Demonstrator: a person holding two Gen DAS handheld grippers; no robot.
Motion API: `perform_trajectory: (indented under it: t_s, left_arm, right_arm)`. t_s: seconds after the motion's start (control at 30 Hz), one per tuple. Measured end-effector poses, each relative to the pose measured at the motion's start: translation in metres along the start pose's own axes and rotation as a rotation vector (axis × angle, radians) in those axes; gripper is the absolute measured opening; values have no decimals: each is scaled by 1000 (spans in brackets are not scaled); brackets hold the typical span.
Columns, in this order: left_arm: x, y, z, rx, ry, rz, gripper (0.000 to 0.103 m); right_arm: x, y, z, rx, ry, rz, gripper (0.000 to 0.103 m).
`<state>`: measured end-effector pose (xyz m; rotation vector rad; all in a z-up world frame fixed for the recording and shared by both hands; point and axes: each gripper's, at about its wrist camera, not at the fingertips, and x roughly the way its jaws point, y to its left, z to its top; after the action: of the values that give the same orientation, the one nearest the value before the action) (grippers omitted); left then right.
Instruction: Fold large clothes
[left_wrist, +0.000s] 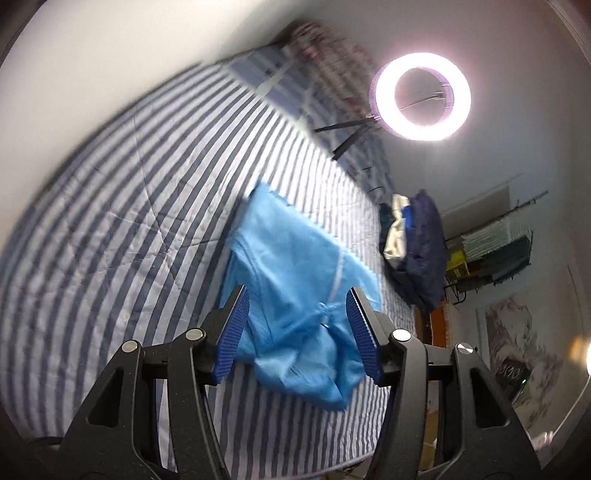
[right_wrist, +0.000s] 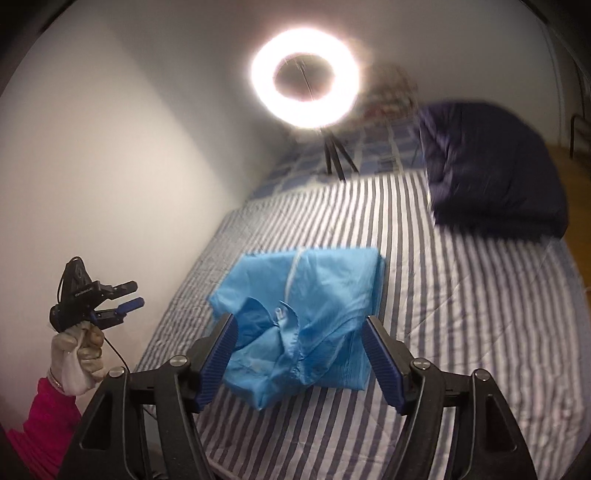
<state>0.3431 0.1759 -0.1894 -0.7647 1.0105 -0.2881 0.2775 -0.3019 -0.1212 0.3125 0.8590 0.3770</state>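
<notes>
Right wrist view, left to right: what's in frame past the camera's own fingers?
Pink sleeve → gloved hand holding the left hand-held gripper → light blue garment on the striped bed → dark navy bundle.

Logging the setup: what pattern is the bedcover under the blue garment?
Blue-grey and white stripes on the bedcover; clearest in the right wrist view.

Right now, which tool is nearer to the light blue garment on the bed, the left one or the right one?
Right, as far as I can judge. The right tool hangs open just above the light blue garment. The left tool is off beside the bed's edge, also open.
</notes>
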Motion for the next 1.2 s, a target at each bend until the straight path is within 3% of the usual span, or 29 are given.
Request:
perform_trajectory:
  t_s: [0.3, 0.43, 0.47, 0.53, 0.63, 0.73, 0.77, 0.83, 1.0, 1.07, 1.1, 1.13, 1.2]
  left_arm:
    - [85, 33, 20, -73, 73, 36, 56]
    - [109, 42, 24, -121, 95, 16, 56]
    - [113, 43, 25, -124, 94, 10, 51]
    - [119, 42, 29, -107, 93, 19, 35]
    - [128, 39, 28, -70, 112, 27, 3]
    - [127, 35, 21, -20, 113, 77, 1]
    - [124, 34, 17, -11, 115, 85, 1]
    - [121, 35, 12, 1, 119, 89, 1]
    - [133, 41, -8, 89, 166, 197, 1]
    - [128, 36, -3, 96, 169, 204, 2]
    - [125, 33, 0, 100, 169, 197, 3]
    - [118, 29, 4, 106, 160, 200, 6]
    - [103, 18, 13, 117, 105, 207, 7]
  right_arm:
    - [98, -74, -18, 243, 152, 40, 72]
    - [133, -106, -25, 375, 204, 73, 65]
    - [137, -110, -26, 393, 207, 86, 64]
    - [146, -119, -25, 431, 206, 127, 57]
    - [157, -122, -23, 425, 220, 165, 29]
    - [159, -111, -17, 353, 236, 123, 9]
    - [159, -106, -16, 314, 243, 87, 7]
    - [161, -103, -15, 275, 264, 41, 5]
    - [179, -98, -27, 197, 323, -31, 5]
    - [177, -95, -27, 165, 329, -66, 12]
    - [172, -92, -23, 147, 324, -91, 25]
    - [164, -89, -17, 125, 304, -117, 31]
    - [143, -82, -4, 86, 242, -140, 32]
